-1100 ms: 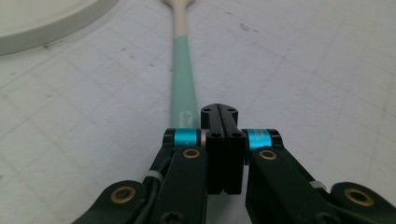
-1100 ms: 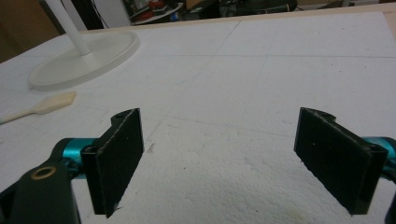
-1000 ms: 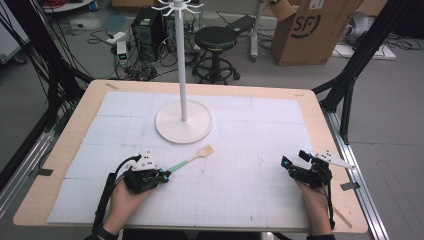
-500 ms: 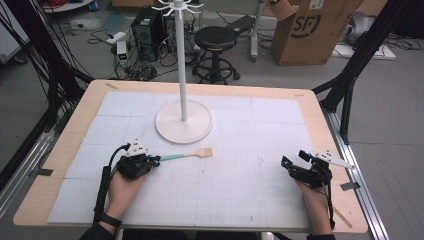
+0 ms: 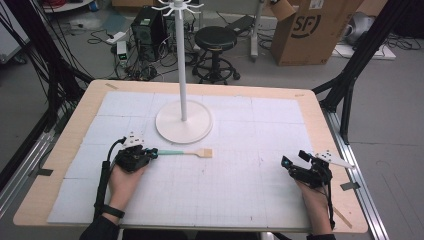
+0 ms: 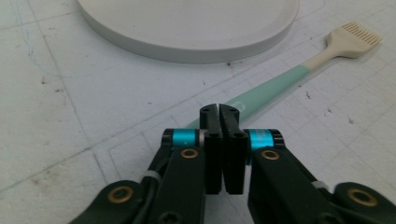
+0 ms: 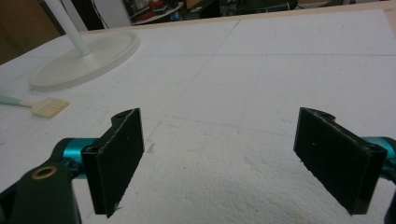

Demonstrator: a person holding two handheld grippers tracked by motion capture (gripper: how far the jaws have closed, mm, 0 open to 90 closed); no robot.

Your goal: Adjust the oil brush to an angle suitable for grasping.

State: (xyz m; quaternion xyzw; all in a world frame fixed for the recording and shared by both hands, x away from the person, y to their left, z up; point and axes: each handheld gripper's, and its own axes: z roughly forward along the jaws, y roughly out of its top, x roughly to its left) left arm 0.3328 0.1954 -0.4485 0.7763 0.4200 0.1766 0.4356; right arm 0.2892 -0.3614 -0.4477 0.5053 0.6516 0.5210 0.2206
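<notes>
Brush (image 5: 182,152) lay flat on the desk (image 5: 250,210), head toward 3 o'clock, just off the stand base (image 5: 170,131) at its 6 o'clock. Left tongs (image 5: 154,152) sat at the handle's 9 o'clock end. They had just been cracking open to a thin slit, with nothing pinched between them, so I read it as released. Right tongs (image 5: 285,161) were spread wide and empty, well apart at 3 o'clock. My read: brush placed and let go; only backing the left hand off remained.
</notes>
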